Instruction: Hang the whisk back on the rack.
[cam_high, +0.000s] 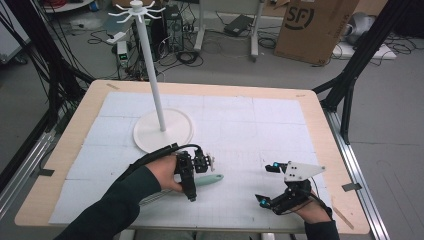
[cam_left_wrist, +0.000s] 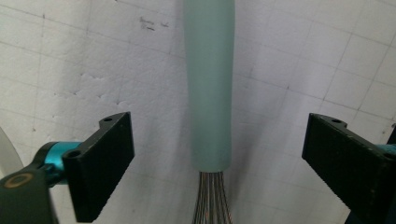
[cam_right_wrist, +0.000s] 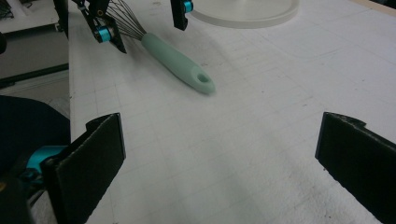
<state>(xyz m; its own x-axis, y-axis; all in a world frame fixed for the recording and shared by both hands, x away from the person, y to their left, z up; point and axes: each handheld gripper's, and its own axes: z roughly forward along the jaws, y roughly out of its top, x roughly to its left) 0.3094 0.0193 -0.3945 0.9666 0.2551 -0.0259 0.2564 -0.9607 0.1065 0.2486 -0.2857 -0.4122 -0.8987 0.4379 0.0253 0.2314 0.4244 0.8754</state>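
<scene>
left claw (cam_left_wrist: 212, 163) wide open astride whisk (cam_left_wrist: 208, 84), nothing held | right claw (cam_right_wrist: 224, 158) open, empty | risk: smooth handle squirts out if gripped off-centre

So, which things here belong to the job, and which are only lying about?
Job:
- whisk
- left gripper, fingers open on both sides of the whisk handle
- white stand

Lying about:
- cardboard box
- cables on the floor
</scene>
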